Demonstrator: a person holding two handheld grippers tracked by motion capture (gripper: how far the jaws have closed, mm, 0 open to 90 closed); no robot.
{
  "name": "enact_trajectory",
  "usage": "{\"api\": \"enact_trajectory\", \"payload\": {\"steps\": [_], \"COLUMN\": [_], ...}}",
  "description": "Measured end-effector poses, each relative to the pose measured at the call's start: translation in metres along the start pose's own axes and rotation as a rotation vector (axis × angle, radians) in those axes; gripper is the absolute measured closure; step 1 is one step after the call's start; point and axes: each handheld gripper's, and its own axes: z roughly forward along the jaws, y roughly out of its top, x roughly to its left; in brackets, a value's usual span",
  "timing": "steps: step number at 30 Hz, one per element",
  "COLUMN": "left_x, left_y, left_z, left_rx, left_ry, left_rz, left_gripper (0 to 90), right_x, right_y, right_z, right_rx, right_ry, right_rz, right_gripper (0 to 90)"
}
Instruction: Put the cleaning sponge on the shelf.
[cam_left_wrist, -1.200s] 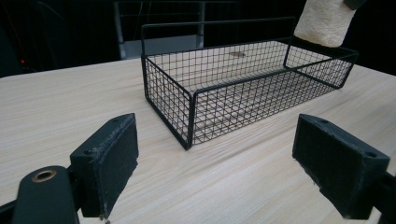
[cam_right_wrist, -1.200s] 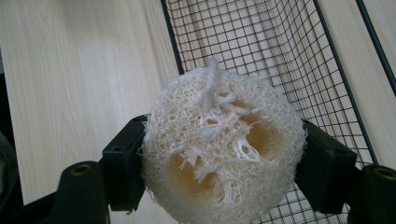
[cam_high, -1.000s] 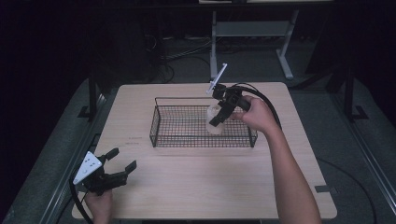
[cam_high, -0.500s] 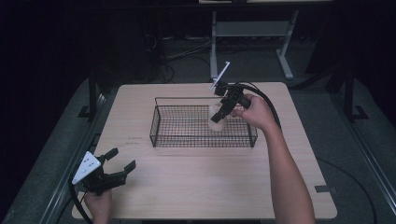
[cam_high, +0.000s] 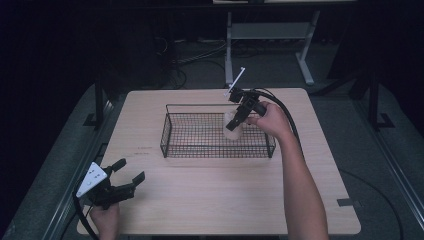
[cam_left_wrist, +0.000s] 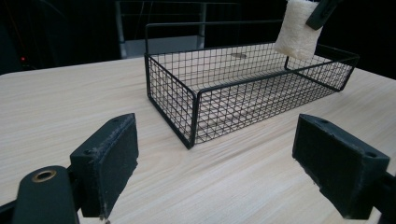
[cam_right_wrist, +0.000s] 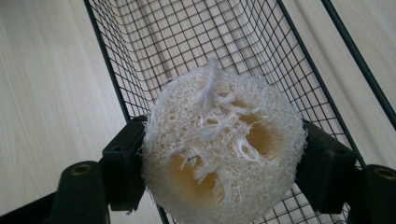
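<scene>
While the right forearm stretches forward across the bench (cam_high: 220, 195), right gripper (cam_high: 239, 116) tilts down, jaws clamped on a loofah (cam_right_wrist: 223, 149) above the wire basket (cam_high: 172, 142). Left gripper (cam_high: 121, 176): near bench corner, jaws wide apart, holding nothing.

We see the wire basket (cam_high: 218, 134) on the middle of the table (cam_high: 220, 200). The loofah piece (cam_high: 232, 127) hangs in the right gripper (cam_high: 235, 119) above its right part. The left gripper (cam_high: 121, 181) rests at the near left corner, well apart.
</scene>
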Motion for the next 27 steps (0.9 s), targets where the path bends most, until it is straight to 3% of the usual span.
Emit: {"api": "enact_trajectory", "payload": {"steps": [11,27], "left_x": [0.0,0.0], "left_y": [0.0,0.0], "left_z": [0.0,0.0], "left_rx": [-0.001,0.0], "left_ry": [-0.001,-0.003], "left_rz": [-0.003,-0.007], "left_gripper": [13.8,13.8], "right_x": [-0.005,-0.013], "right_y": [-0.003,-0.025], "right_z": [0.012,0.032], "right_rx": [0.018,0.029], "right_ry": [0.004,0.016], "right_rz": [0.02,0.068], "right_gripper": [27.2,27.2]}}
